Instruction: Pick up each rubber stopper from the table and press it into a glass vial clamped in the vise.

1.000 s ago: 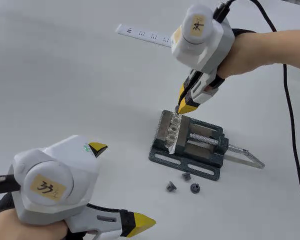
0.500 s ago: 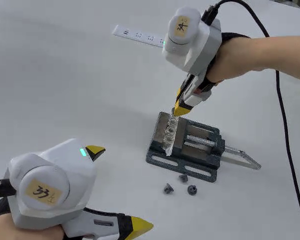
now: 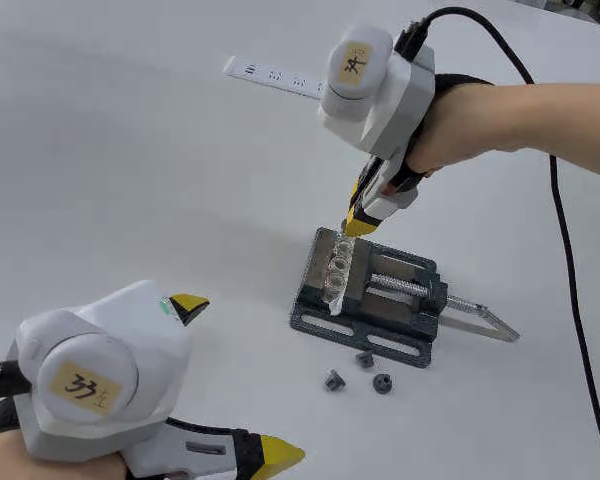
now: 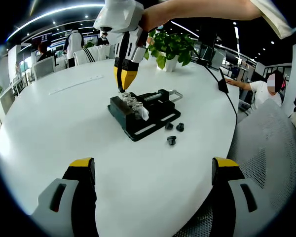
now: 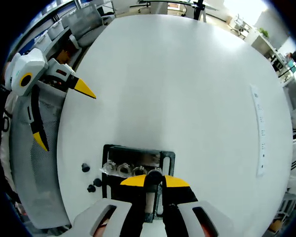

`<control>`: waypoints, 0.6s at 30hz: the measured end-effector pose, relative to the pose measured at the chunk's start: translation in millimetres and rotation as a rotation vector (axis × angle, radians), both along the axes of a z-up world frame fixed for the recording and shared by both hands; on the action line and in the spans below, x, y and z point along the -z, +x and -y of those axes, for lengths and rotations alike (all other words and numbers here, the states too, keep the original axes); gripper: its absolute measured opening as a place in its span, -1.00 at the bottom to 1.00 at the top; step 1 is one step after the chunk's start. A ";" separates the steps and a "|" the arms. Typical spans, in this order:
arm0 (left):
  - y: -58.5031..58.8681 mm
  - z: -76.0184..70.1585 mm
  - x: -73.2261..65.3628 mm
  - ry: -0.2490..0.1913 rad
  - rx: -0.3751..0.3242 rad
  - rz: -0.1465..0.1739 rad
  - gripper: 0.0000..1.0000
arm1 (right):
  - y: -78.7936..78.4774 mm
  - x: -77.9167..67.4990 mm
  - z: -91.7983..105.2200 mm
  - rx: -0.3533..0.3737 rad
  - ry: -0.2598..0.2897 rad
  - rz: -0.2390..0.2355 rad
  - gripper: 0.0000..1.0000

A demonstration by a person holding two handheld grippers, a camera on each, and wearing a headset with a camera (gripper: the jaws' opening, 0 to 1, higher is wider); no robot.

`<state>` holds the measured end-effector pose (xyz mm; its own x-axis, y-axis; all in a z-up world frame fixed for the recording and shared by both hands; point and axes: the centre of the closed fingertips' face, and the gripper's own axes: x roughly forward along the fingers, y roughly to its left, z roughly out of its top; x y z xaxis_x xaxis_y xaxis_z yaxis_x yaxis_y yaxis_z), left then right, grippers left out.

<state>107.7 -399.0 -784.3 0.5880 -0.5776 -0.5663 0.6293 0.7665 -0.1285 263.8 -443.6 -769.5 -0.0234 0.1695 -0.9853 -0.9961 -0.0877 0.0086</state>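
White round table (image 3: 130, 150); vise (image 3: 405, 300) clamps a row of clear vials (image 3: 338, 268), count unclear, with three loose stoppers (image 3: 382, 382) just beside the vise base. Right gripper (image 3: 358, 226) hangs over the vise's end vial, tips narrowed on a half-hidden dark stopper (image 5: 154, 177). Left gripper (image 4: 153, 165) is spread wide, well apart from the vise.

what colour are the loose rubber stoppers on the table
Dark grey rubber stoppers, clearest in the head view, beside the vise.

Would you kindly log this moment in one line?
right gripper: shut on stopper, at vials in vise | left gripper: open | table: three stoppers
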 end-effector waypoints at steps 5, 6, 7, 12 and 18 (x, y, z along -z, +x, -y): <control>-0.1 0.1 0.3 -0.001 0.000 -0.002 0.96 | -1.9 0.2 0.6 -0.032 0.003 0.007 -0.84; 0.1 -0.3 0.3 -0.002 -0.001 -0.001 0.96 | -1.5 0.6 -0.5 -0.040 0.006 0.007 -0.83; 0.2 -0.5 0.3 -0.002 -0.002 -0.001 0.96 | -2.9 1.7 -0.3 -0.038 0.003 -0.002 -0.80; 0.7 -0.9 -0.9 -0.005 -0.008 0.000 0.96 | -8.5 6.0 2.2 -0.069 -0.015 -0.015 -0.56; 1.2 -1.5 -1.6 -0.007 -0.010 0.002 0.96 | -2.5 -8.7 0.0 -0.062 0.014 -0.023 -0.61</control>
